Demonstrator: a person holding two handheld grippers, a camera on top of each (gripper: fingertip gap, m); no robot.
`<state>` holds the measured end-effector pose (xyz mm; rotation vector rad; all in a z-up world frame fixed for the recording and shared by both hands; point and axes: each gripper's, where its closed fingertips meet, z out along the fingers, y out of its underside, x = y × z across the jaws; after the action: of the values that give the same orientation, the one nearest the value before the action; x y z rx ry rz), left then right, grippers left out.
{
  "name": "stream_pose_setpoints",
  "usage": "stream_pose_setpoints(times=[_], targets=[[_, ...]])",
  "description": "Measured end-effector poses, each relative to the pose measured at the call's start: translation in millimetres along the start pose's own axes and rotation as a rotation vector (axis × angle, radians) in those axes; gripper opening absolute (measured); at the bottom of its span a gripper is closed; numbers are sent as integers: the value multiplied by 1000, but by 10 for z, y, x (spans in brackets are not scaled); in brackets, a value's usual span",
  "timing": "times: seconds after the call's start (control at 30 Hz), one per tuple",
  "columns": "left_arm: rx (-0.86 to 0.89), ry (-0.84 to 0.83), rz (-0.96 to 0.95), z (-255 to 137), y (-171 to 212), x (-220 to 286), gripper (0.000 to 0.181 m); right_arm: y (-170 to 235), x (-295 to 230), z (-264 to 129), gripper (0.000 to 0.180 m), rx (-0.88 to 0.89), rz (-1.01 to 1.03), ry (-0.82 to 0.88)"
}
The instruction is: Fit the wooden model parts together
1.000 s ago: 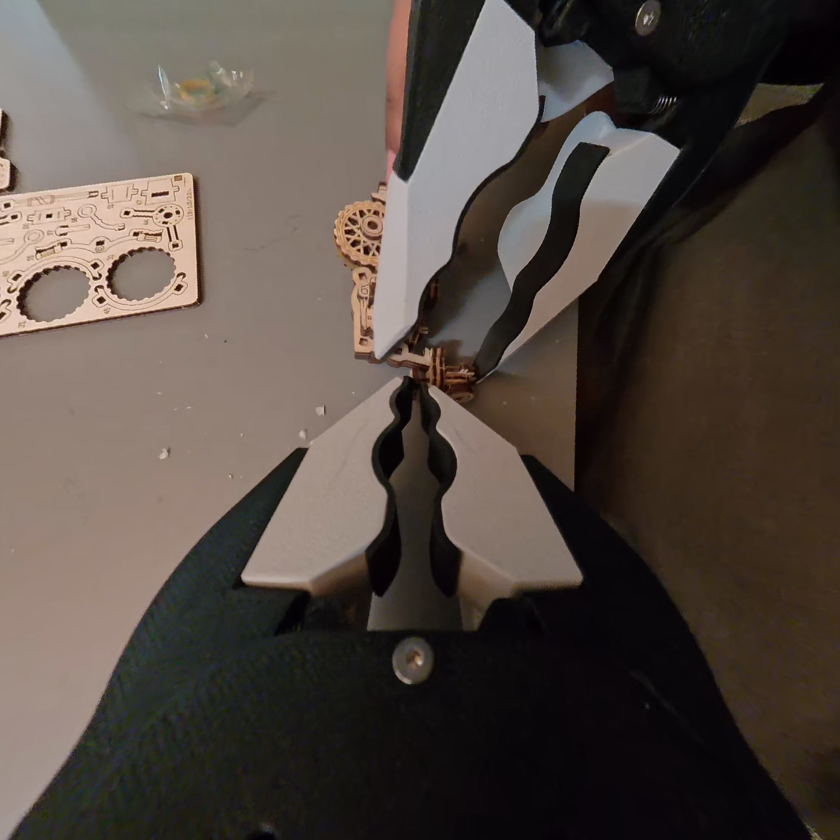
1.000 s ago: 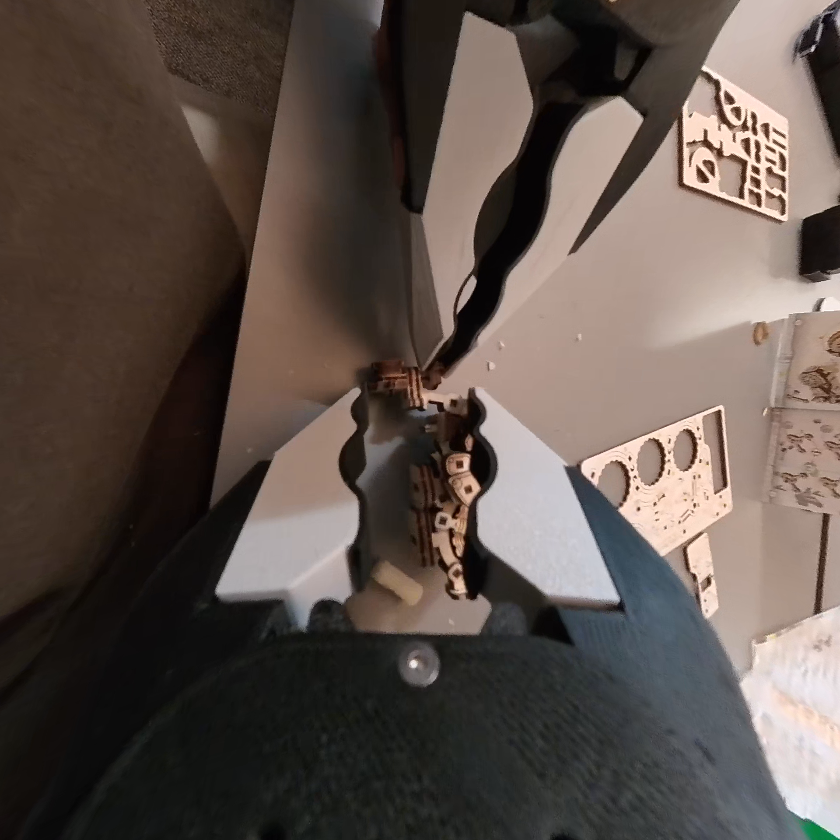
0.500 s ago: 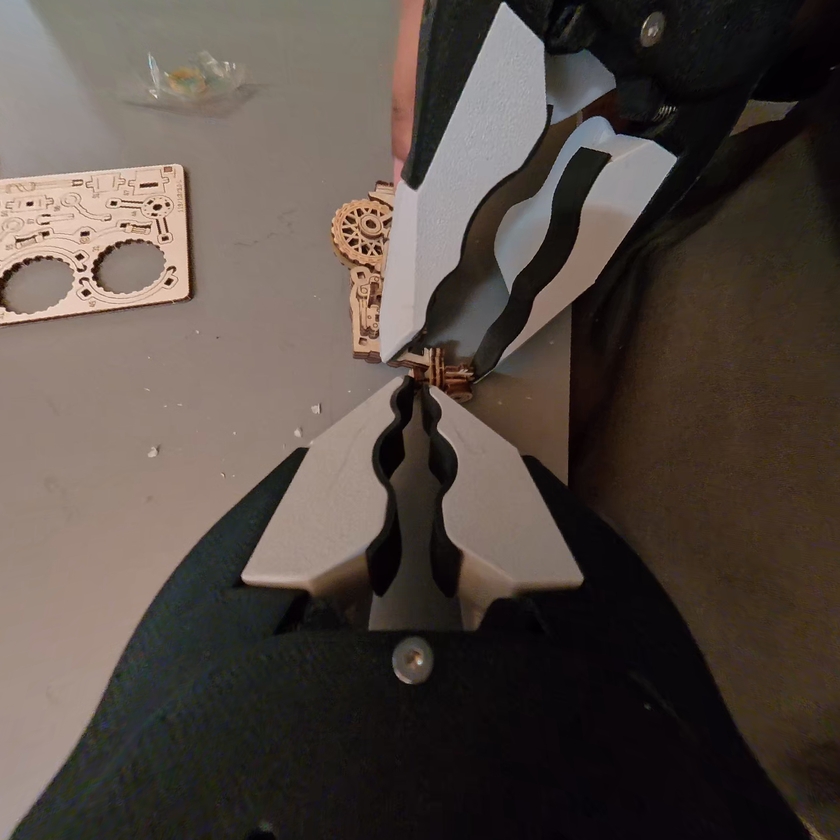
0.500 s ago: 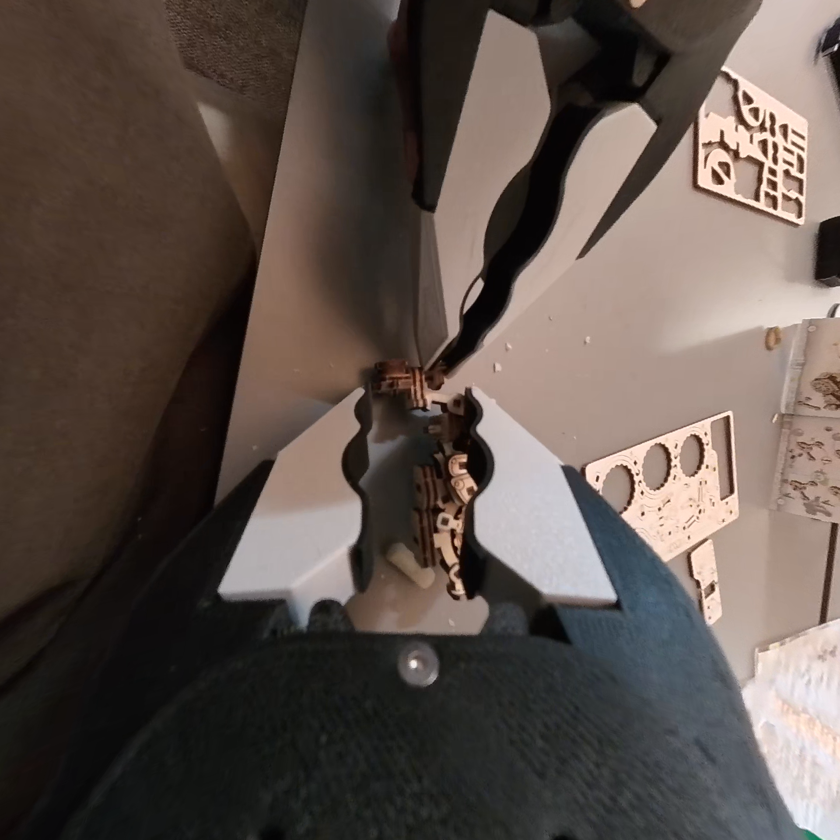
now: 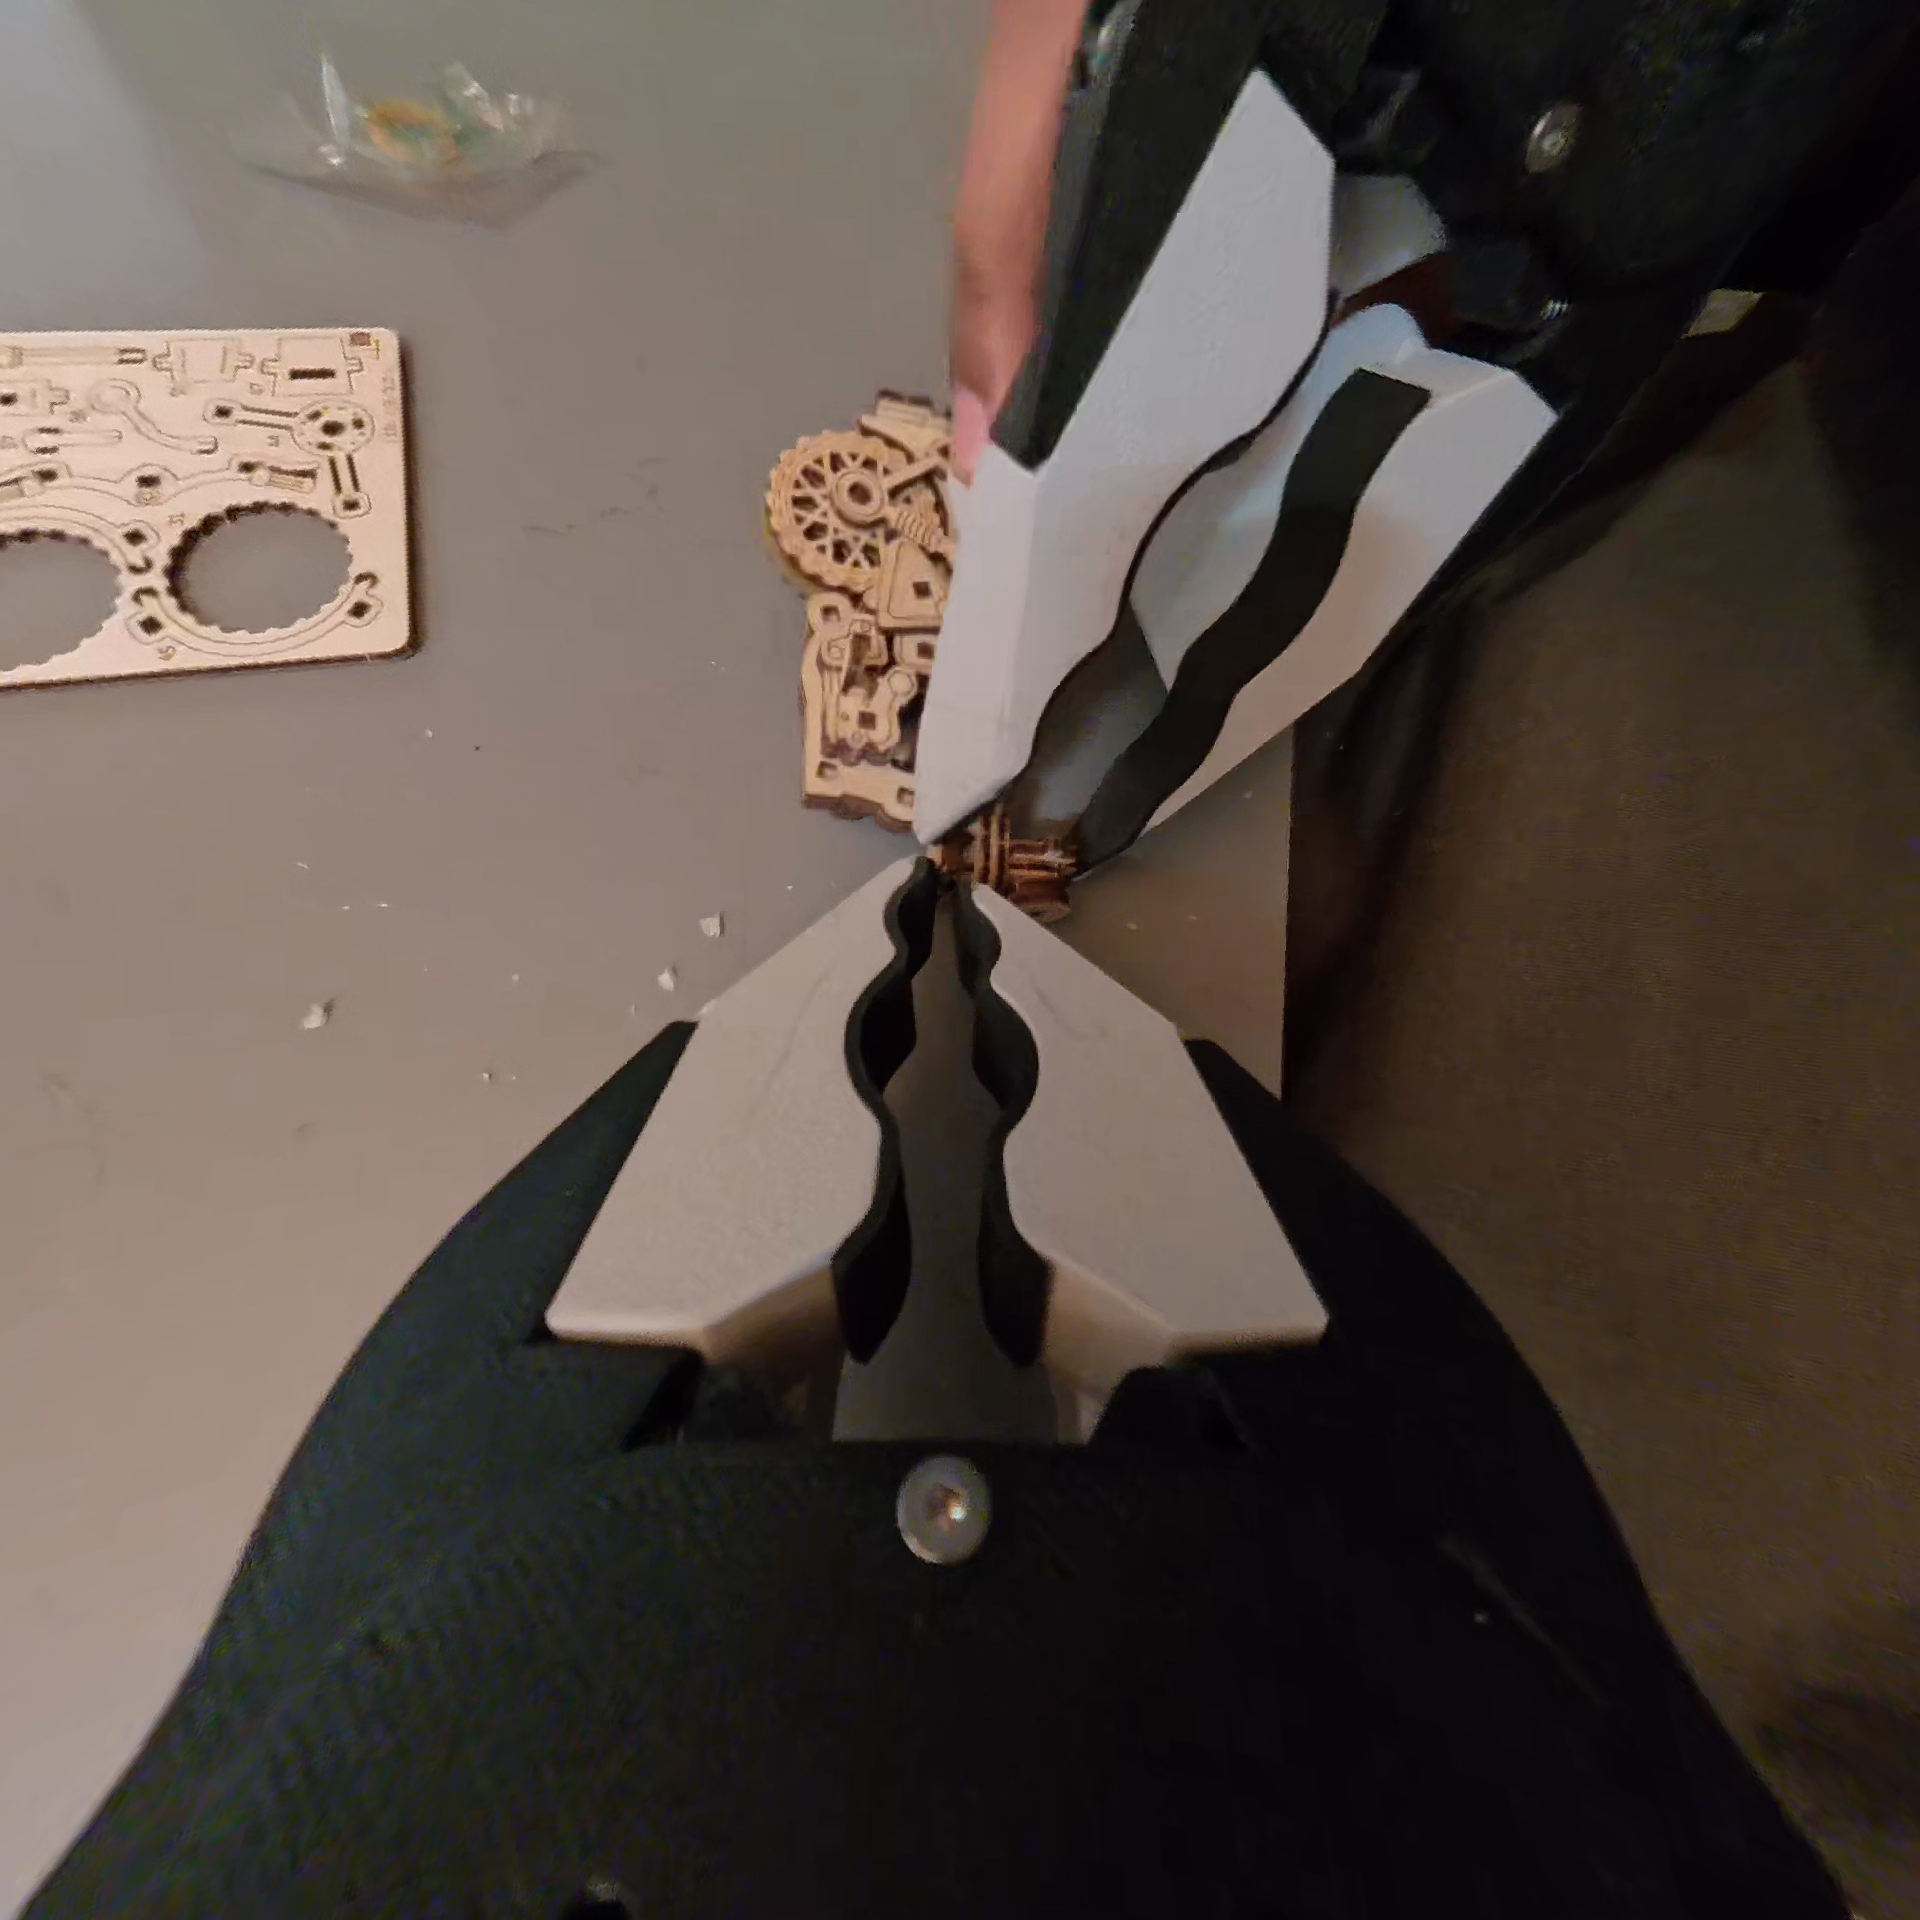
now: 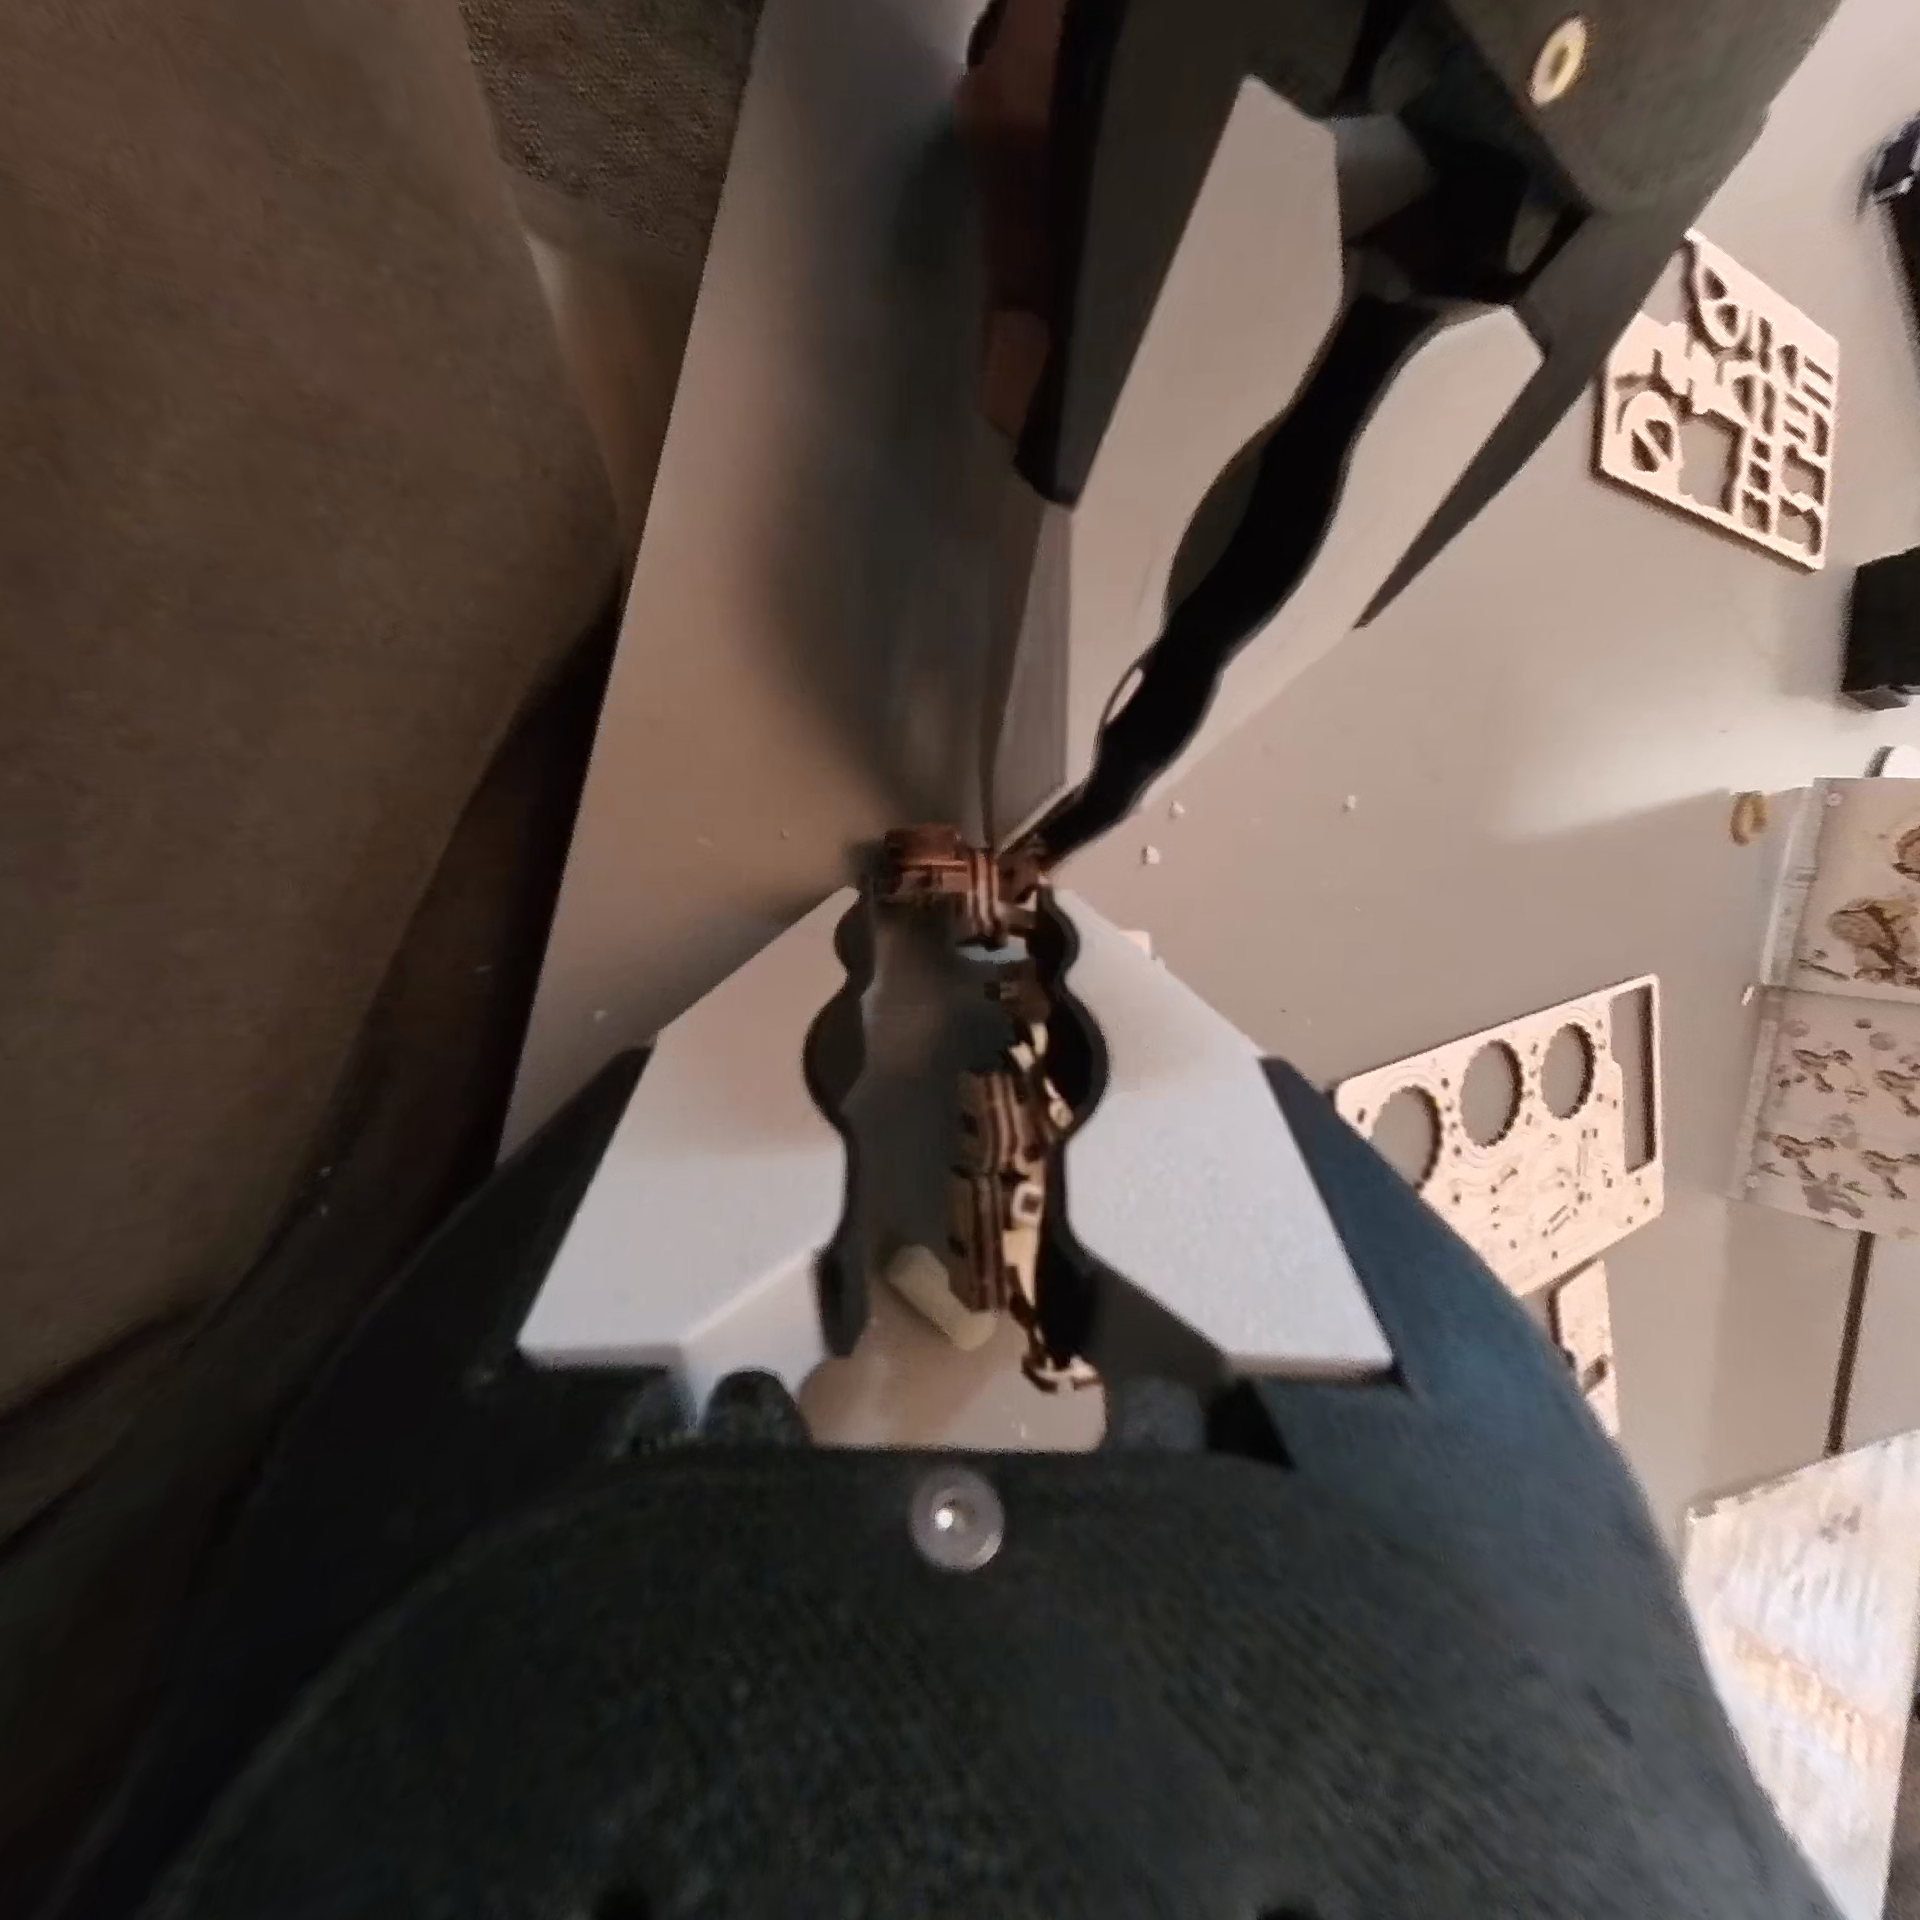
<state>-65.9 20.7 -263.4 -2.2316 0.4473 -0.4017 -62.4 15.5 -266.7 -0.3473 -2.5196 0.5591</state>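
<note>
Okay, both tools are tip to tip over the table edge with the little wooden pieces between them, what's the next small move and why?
Probably a gentle, straight push of the left tool toward the right tool. The left one pinches a small wooden piece right against the wooden model held by the right, so the parts seem lined up. Whether they are seated cannot be seen.

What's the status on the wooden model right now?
Left tongs pinched on small wooden part. Right tongs gripping wooden model. Tips meeting; nothing in the way.

Grey table (image 5: 623,935): punched wooden sheet (image 5: 197,509), plastic bag (image 5: 416,135).
</note>
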Motion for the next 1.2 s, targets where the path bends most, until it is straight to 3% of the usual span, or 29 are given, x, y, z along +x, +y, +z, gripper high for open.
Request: stream_pose_setpoints(times=[0.03, 1.2], targets=[[3, 0, 0, -4, -3, 4, 3, -1, -5, 3, 29, 1, -6, 4], [-16, 31, -18, -3, 41, 56, 10, -32, -24, -1, 30, 71, 91, -28]])
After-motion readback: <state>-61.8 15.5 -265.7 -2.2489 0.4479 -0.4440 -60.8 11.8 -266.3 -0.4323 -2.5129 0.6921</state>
